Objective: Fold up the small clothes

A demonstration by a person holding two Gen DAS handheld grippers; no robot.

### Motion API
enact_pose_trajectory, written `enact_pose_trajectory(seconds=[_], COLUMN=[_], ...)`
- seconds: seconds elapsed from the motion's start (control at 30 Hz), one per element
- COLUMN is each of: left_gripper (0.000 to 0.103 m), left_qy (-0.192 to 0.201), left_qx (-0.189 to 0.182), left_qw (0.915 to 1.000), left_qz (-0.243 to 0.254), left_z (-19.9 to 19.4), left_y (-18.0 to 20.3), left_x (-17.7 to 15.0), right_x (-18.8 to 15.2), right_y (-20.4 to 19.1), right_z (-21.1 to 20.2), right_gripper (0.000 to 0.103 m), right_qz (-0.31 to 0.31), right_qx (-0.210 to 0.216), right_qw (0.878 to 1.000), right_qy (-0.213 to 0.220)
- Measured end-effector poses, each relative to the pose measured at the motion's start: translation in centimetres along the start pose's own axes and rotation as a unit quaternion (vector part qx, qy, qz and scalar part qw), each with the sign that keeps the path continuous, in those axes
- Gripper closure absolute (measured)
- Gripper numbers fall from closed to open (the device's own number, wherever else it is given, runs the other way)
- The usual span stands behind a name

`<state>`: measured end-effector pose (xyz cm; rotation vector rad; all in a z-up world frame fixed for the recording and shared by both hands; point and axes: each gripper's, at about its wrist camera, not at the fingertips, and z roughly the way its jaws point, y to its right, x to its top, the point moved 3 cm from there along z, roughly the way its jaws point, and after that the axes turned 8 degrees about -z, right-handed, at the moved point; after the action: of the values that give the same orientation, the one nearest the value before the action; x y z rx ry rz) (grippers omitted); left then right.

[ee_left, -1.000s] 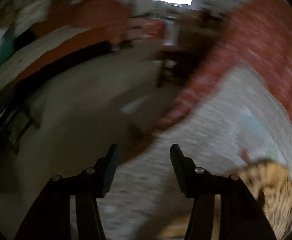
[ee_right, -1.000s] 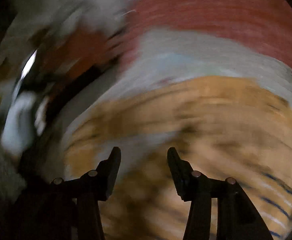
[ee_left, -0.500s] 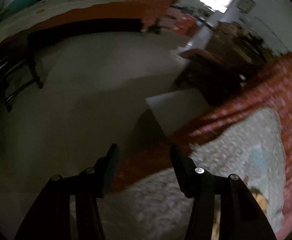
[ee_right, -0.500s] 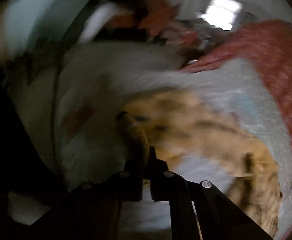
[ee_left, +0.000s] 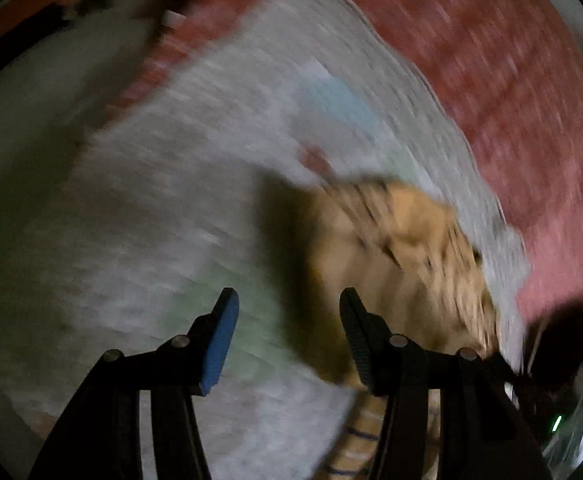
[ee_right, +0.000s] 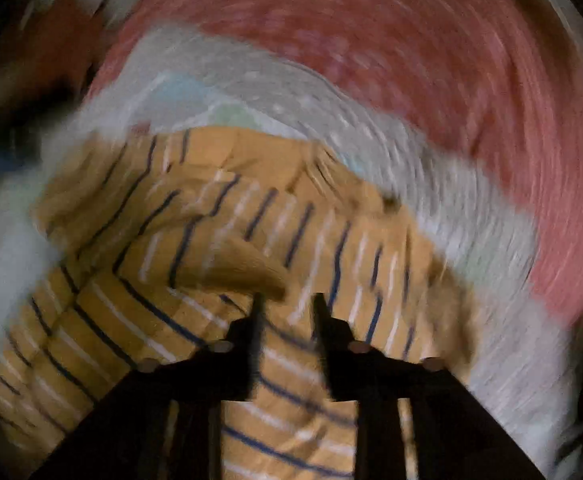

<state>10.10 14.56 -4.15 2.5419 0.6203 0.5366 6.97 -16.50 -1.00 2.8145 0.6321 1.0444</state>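
Observation:
A small orange garment with dark blue and white stripes (ee_right: 251, 240) lies crumpled on a pale grey mat (ee_right: 251, 80). In the left wrist view the garment (ee_left: 403, 248) is to the right of my left gripper (ee_left: 287, 312), which is open and empty over the mat (ee_left: 151, 200). My right gripper (ee_right: 287, 308) hovers just over the garment with its jaws a little apart and nothing between them. Both views are blurred by motion.
A red patterned bedspread (ee_right: 411, 60) lies under the mat and fills the far side and right (ee_left: 511, 80). The right gripper's dark body (ee_left: 563, 340) shows at the right edge of the left wrist view. Floor (ee_left: 19, 120) lies to the left.
My left gripper has swung from the floor back over the mat. My right gripper, shut on the garment half a second ago, has opened and let it drop onto the mat.

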Motion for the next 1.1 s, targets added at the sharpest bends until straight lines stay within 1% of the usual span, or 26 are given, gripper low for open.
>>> enact_pose_trajectory(seconds=[0.03, 0.07, 0.1, 0.17, 0.23, 0.3, 0.37, 0.4, 0.43, 0.47, 0.5, 0.53, 0.57, 0.6, 0.63, 0.67, 0.7, 0.73, 0.77, 0.8, 0.87, 0.93, 1.0, 1.03, 1.07, 1.1], left_gripper=[0.052, 0.052, 0.052, 0.049, 0.038, 0.031, 0.031, 0.041, 0.077, 0.092, 0.093, 0.093, 0.093, 0.093, 0.093, 0.093, 0.093, 0.093, 0.093, 0.093, 0.093, 0.093, 0.093, 0.093, 0.093, 0.093], left_qy=[-0.016, -0.042, -0.056, -0.107, -0.102, -0.105, -0.105, -0.102, -0.098, -0.106, -0.109, -0.104, -0.095, -0.086, -0.08, -0.07, -0.065, -0.063, -0.061, -0.061, -0.057, -0.048, -0.029, -0.025, -0.021, -0.022], left_qx=[-0.003, -0.009, -0.01, -0.019, -0.023, -0.043, -0.061, -0.061, -0.054, -0.047, -0.046, -0.042, -0.032, -0.026, -0.024, -0.022, -0.019, -0.018, -0.015, -0.015, -0.017, -0.029, -0.052, -0.059, -0.07, -0.076], left_qw=[0.9998, 0.9989, 0.9983, 0.9941, 0.9945, 0.9933, 0.991, 0.991, 0.9918, 0.9918, 0.9915, 0.9921, 0.9941, 0.9954, 0.9961, 0.9972, 0.9976, 0.9978, 0.998, 0.998, 0.9982, 0.9984, 0.9982, 0.9979, 0.997, 0.9962], left_qz=[0.009, 0.016, 0.015, -0.002, -0.007, -0.021, -0.056, -0.062, -0.062, -0.055, -0.056, -0.055, -0.042, -0.032, -0.026, -0.016, -0.009, -0.006, -0.004, -0.004, -0.007, -0.007, 0.004, 0.01, 0.023, 0.035], left_z=[0.4, 1.6, 2.2, 4.4, 4.8, 5.2, 5.7, 5.8, 5.9, 6.4, 6.7, 6.5, 6.4, 6.1, 5.9, 5.5, 5.2, 5.1, 5.0, 5.0, 4.8, 4.3, 3.7, 3.5, 3.6, 4.0], left_y=[0.4, 1.3, 1.6, 1.9, 2.3, 2.5, 2.2, 2.1, 2.4, 2.8, 3.2, 3.4, 4.0, 4.5, 4.8, 5.3, 5.6, 5.6, 5.8, 5.9, 6.1, 6.8, 8.9, 9.8, 11.4, 12.7], left_x=[-0.5, -1.5, -1.9, -3.4, -3.6, -2.9, -2.5, -2.3, -2.2, -2.4, -2.6, -2.6, -2.8, -2.9, -2.9, -3.0, -3.0, -3.1, -3.2, -3.2, -3.0, -2.8, -2.4, -2.5, -2.7, -3.0], right_x=[-0.9, -1.6, -2.3, -3.1, -3.7, -4.1, -3.9, -3.7, -3.2, -2.9, -2.6, -2.1, -2.0, -1.7, -1.4, -1.0, -0.7, -0.5, -0.5, -0.4, 0.7, 2.3, 3.9, 4.2, 4.4, 4.0], right_y=[1.1, 2.5, 3.8, 4.8, 6.1, 6.5, 6.5, 6.6, 6.5, 6.5, 6.4, 6.2, 6.2, 6.1, 5.9, 5.5, 5.0, 4.4, 4.0, 3.9, 4.2, 5.3, 7.2, 7.8, 9.1, 9.7], right_z=[0.0, -0.1, 0.0, 0.9, 2.5, 3.7, 5.2, 5.8, 6.6, 6.9, 7.1, 7.3, 7.3, 7.6, 7.8, 8.1, 8.5, 8.8, 8.8, 8.7, 7.1, 4.7, 1.7, 1.0, 0.0, -0.4], right_gripper=[0.044, 0.042, 0.041, 0.04, 0.04, 0.039, 0.039, 0.039, 0.037, 0.037, 0.036, 0.036, 0.036, 0.036, 0.037, 0.037, 0.051, 0.082, 0.087, 0.088, 0.09, 0.09, 0.09, 0.09, 0.09, 0.09], right_qz=[0.05, 0.103, 0.152, 0.217, 0.282, 0.329, 0.357, 0.362, 0.369, 0.374, 0.381, 0.39, 0.397, 0.401, 0.401, 0.39, 0.371, 0.354, 0.345, 0.343, 0.321, 0.296, 0.267, 0.259, 0.247, 0.245], right_qx=[0.034, 0.068, 0.101, 0.154, 0.197, 0.234, 0.263, 0.266, 0.275, 0.281, 0.289, 0.313, 0.328, 0.34, 0.345, 0.343, 0.33, 0.32, 0.322, 0.32, 0.3, 0.273, 0.224, 0.206, 0.168, 0.149], right_qw=[0.998, 0.992, 0.983, 0.964, 0.939, 0.915, 0.896, 0.893, 0.888, 0.884, 0.878, 0.866, 0.857, 0.85, 0.849, 0.854, 0.868, 0.879, 0.881, 0.883, 0.898, 0.915, 0.933, 0.939, 0.948, 0.952], right_qy=[0.009, 0.019, 0.024, 0.022, 0.018, 0.015, 0.006, 0.004, 0.006, 0.009, 0.013, 0.018, 0.021, 0.022, 0.02, 0.014, 0.0, -0.011, -0.019, -0.022, 0.0, 0.037, 0.085, 0.095, 0.108, 0.11])
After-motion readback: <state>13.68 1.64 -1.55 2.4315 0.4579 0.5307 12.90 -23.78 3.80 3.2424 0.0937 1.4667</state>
